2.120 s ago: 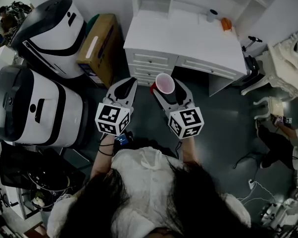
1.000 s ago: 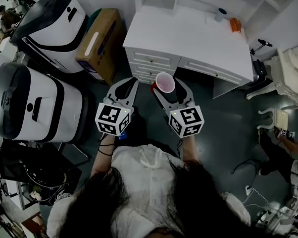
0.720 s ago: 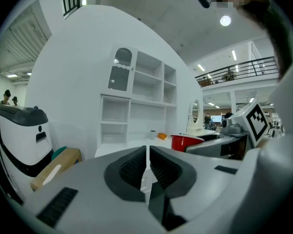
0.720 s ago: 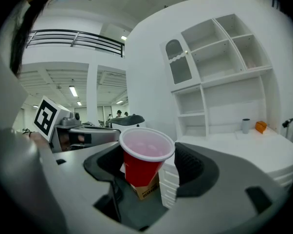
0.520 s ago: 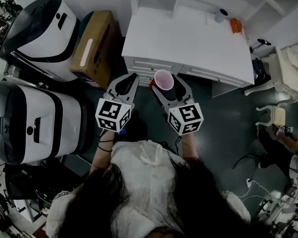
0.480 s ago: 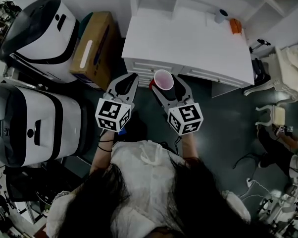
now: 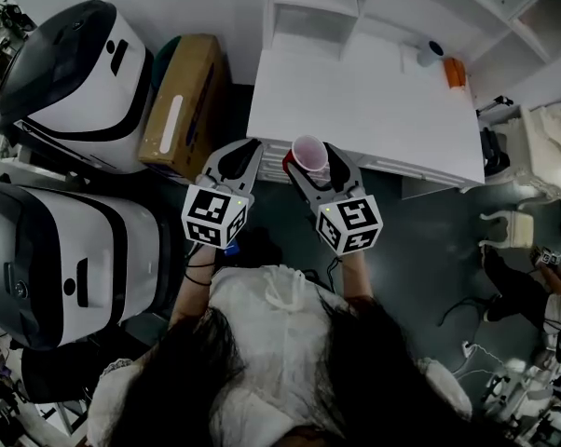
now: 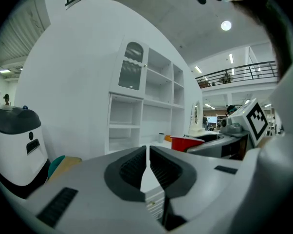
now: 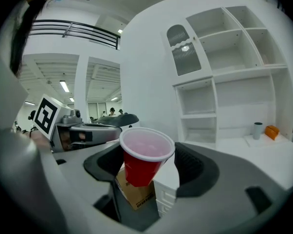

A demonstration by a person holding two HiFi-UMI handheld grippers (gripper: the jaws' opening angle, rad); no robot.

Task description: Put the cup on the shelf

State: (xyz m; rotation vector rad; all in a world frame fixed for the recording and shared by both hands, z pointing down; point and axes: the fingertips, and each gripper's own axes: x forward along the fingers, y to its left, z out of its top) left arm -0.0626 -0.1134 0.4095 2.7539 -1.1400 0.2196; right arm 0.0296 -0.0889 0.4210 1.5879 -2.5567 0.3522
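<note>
A red cup (image 7: 310, 155) with a white inside stands upright between the jaws of my right gripper (image 7: 310, 162), which is shut on it just at the front edge of the white desk (image 7: 374, 101). In the right gripper view the red cup (image 9: 142, 161) fills the gap of the right gripper (image 9: 147, 165). The white shelf unit (image 7: 329, 7) rises at the desk's back, its open compartments (image 9: 219, 101) ahead. My left gripper (image 7: 241, 149) hangs beside it, shut with nothing held; its jaws (image 8: 147, 152) nearly touch. The cup (image 8: 186, 143) shows to its right.
Two big white-and-black machines (image 7: 75, 63) (image 7: 66, 250) stand at the left. A cardboard box (image 7: 183, 91) leans between them and the desk. On the desk's back right are a small grey cup (image 7: 431, 52) and an orange thing (image 7: 455, 71). A white chair (image 7: 532, 147) is at the right.
Both grippers have come forward to the desk's front edge, so the desk and shelf look nearer. The cup stays gripped in the right gripper; the left stays shut.
</note>
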